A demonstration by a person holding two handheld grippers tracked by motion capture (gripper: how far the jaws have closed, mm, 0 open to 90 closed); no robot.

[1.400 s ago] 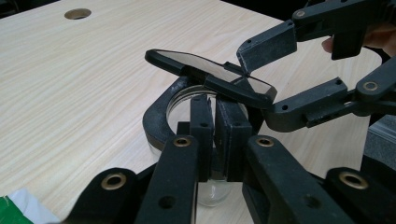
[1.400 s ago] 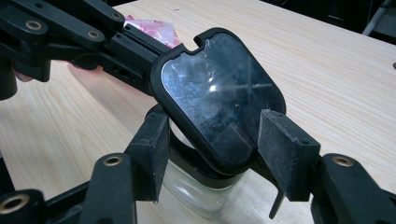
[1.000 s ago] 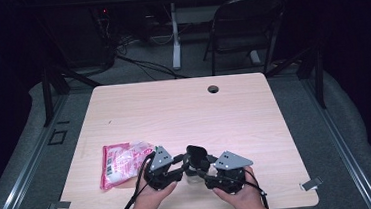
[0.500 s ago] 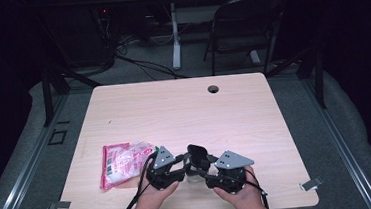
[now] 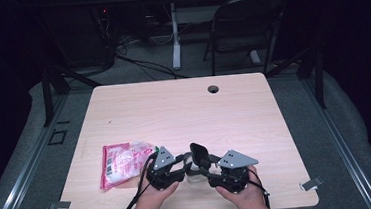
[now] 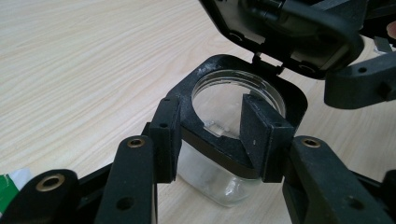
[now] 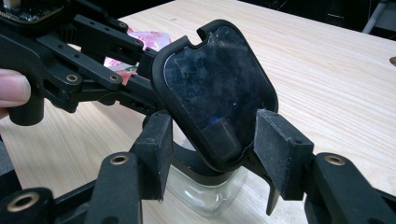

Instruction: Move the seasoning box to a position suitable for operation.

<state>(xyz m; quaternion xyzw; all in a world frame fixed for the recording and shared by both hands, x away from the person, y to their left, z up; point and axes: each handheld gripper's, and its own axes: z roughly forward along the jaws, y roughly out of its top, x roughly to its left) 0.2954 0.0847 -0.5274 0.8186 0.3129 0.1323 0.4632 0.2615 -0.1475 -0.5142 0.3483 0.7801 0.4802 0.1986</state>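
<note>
The left gripper (image 6: pixel 212 135) has its jaws clamped on the black collar of a clear glass jar (image 6: pixel 219 186), holding it upright on the bench (image 5: pixel 174 110). The right gripper (image 7: pixel 210 154) straddles the hinged black lid (image 7: pixel 212 88), which stands tipped up; its jaws have just been closing from their widest and don't visibly press the lid. I judge the jar is now open. Behind the left gripper lies a pink packet (image 5: pixel 123 162).

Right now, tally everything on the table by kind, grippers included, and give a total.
Clear jar with hinged black lid: 1
Pink snack packet: 1
Handheld grippers, left gripper and right gripper: 2
Total: 4
</note>
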